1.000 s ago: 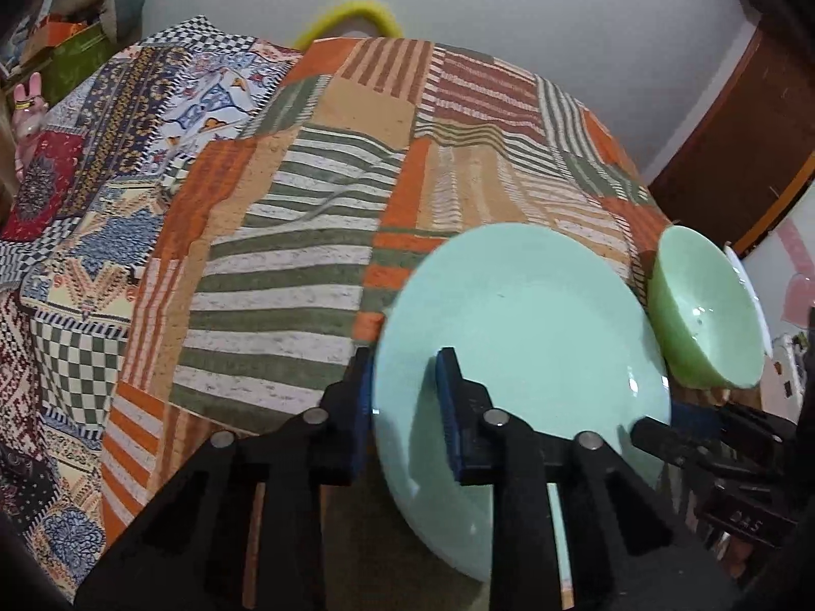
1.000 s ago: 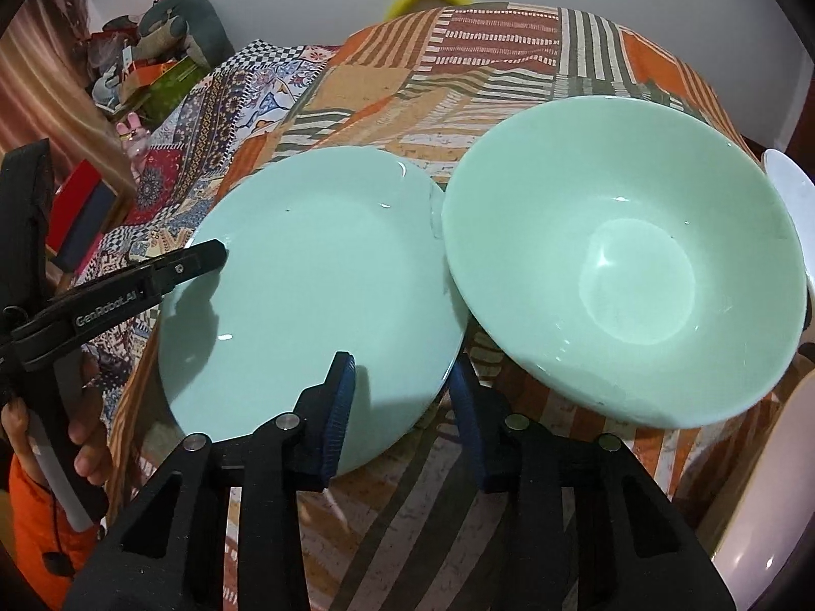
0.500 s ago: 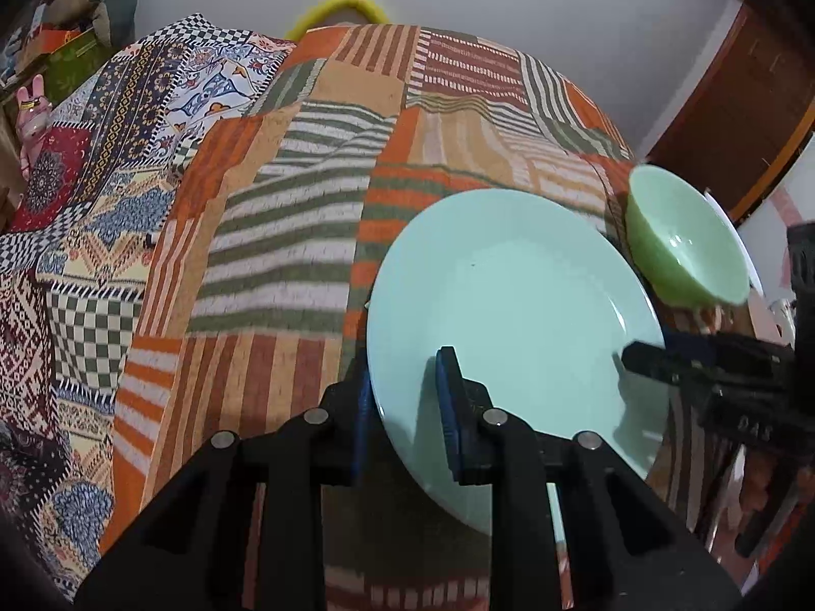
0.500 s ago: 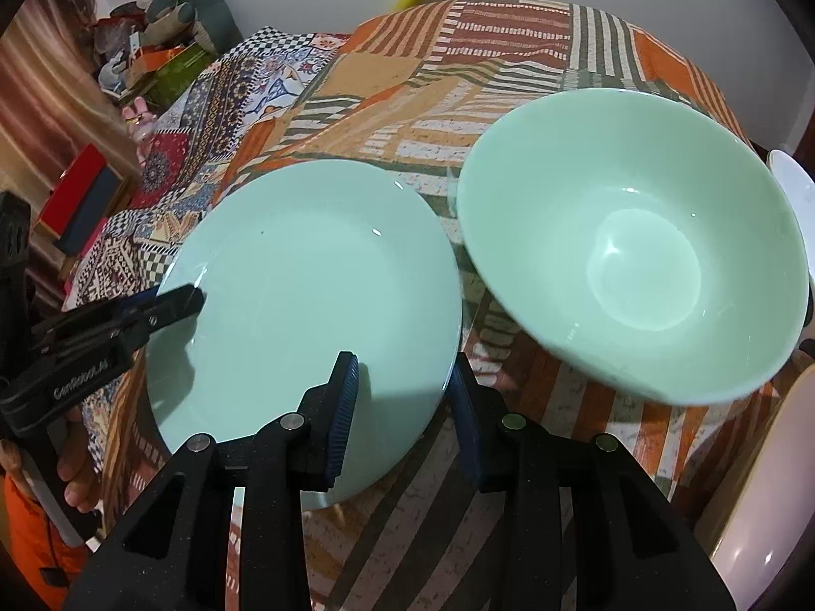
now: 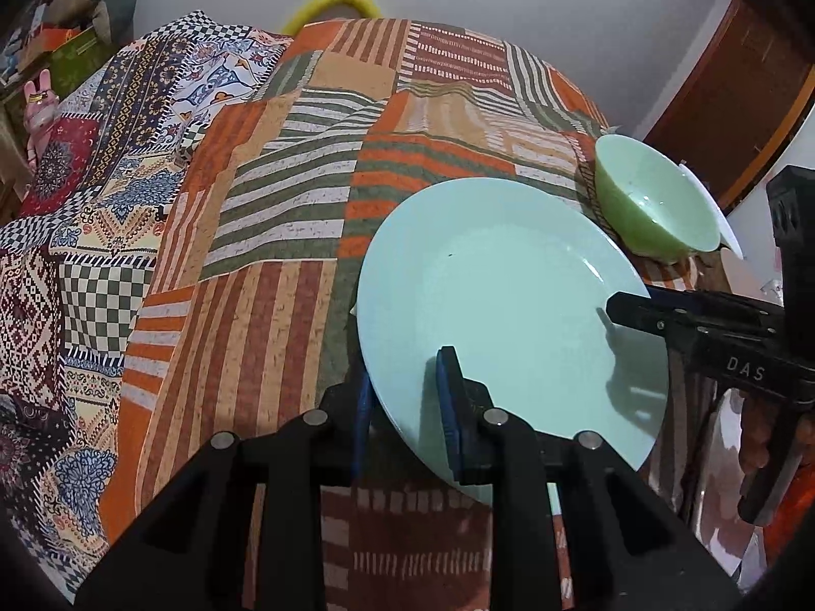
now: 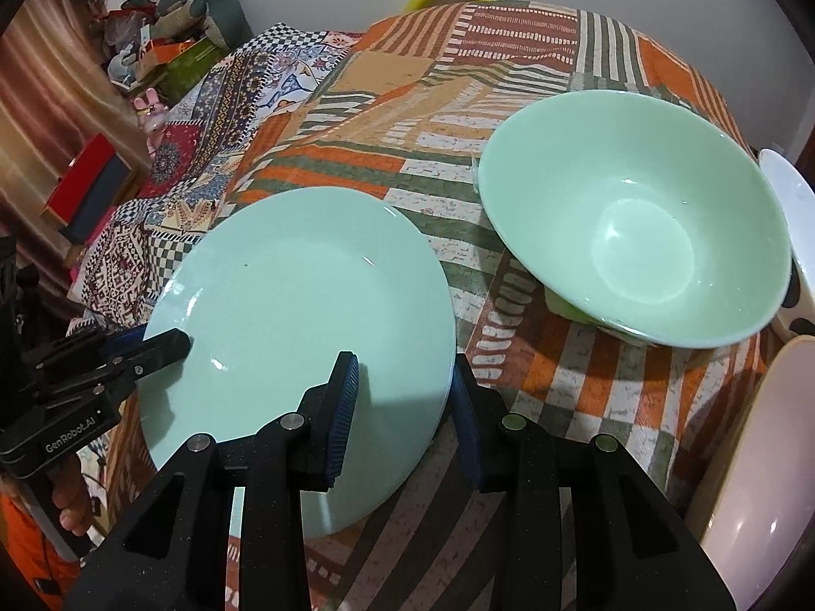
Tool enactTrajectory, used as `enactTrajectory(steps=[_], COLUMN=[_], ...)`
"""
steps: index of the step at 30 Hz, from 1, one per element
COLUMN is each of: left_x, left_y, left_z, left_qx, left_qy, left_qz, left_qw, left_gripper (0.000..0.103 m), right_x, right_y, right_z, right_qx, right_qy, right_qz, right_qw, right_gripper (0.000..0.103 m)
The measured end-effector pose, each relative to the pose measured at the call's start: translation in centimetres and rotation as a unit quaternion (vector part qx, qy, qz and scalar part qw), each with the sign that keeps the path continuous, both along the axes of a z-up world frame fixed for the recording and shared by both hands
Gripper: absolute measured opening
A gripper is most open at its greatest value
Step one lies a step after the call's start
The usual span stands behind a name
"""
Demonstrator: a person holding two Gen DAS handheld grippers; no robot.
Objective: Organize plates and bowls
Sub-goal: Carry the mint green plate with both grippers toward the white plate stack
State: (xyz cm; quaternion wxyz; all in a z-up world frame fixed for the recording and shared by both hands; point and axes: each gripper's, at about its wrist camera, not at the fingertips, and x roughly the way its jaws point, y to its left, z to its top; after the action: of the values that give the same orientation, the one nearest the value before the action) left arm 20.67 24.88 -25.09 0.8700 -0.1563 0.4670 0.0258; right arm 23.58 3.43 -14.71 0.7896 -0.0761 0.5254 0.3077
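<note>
A pale green plate (image 5: 499, 295) (image 6: 305, 295) hangs tilted just above the striped tablecloth (image 5: 285, 305), held at two sides. My left gripper (image 5: 405, 377) is shut on its near-left rim, one blue pad on top and one beneath. In the right wrist view the left gripper (image 6: 163, 349) shows at the plate's left edge. My right gripper (image 6: 403, 366) is shut on the plate's right rim; it (image 5: 626, 308) reaches in from the right in the left wrist view. A green bowl (image 6: 636, 234) (image 5: 657, 203) sits upright on the cloth, to the plate's right and apart from it.
A white plate (image 6: 784, 193) lies past the bowl at the table's right edge. A pale pinkish dish (image 6: 754, 458) is at the lower right. Patterned cloths (image 5: 102, 203) drape to the left, with toys and boxes (image 6: 178, 35) beyond. A yellow ring (image 5: 331, 0) stands behind the table.
The plate has swung left and away from the bowl, so the gap between them has widened. My left gripper moved with it; both grips are unchanged.
</note>
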Motion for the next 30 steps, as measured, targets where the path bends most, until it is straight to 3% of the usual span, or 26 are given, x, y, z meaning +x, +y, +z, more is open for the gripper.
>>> enactTrajectory(steps=[30], left_x=[-9.5], left_y=[-6.6], left_z=[11.3], left_qx=[0.038], left_qy=[-0.088], left_qz=[0.0], left_qw=[0.9954], left_gripper=[0.024], right_x=[-8.0], right_y=[-6.4], right_z=[9.3], right_qx=[0.076], right_qy=[-0.093], right_qz=[-0.002], right_qw=[0.993], right_gripper=[0.033])
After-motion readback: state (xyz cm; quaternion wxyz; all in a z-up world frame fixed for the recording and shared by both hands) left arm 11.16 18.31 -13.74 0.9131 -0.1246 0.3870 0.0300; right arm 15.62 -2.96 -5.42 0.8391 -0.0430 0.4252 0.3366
